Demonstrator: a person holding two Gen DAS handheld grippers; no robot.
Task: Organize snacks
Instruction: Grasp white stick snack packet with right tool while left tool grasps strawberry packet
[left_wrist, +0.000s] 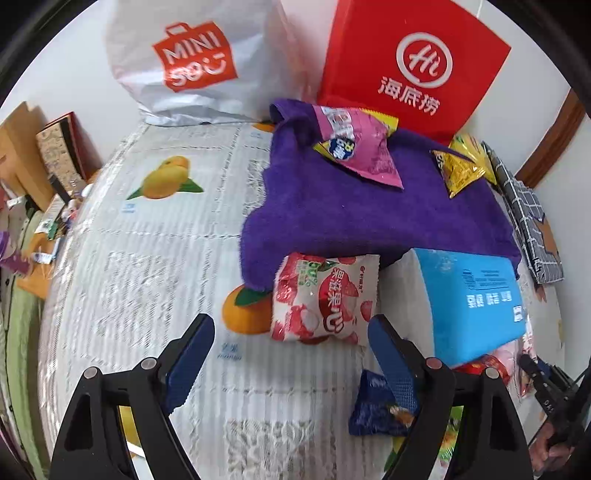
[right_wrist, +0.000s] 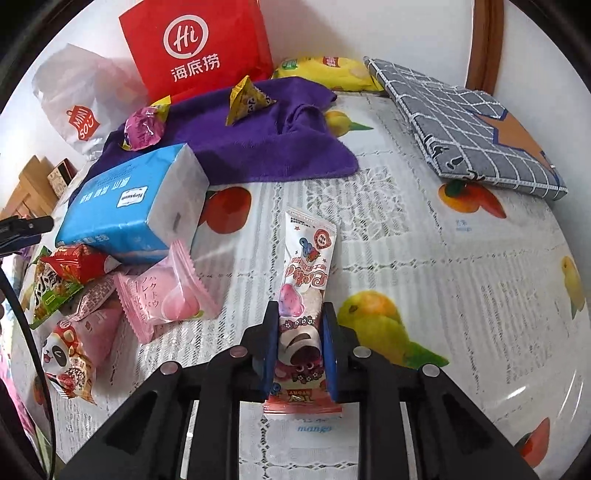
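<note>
In the right wrist view my right gripper is shut on a long white and pink snack bar that points away over the fruit-print tablecloth. Left of it lies a heap of snacks: a pink mochi pack, a red pack and a panda pack. In the left wrist view my left gripper stands open just short of a red and white lychee jelly pack, with nothing between the fingers. A dark blue snack lies under its right finger.
A purple towel carries a pink triangular snack and a yellow one. A blue tissue pack sits beside the lychee pack. A red paper bag and a white bag stand at the wall. A grey checked cloth lies far right.
</note>
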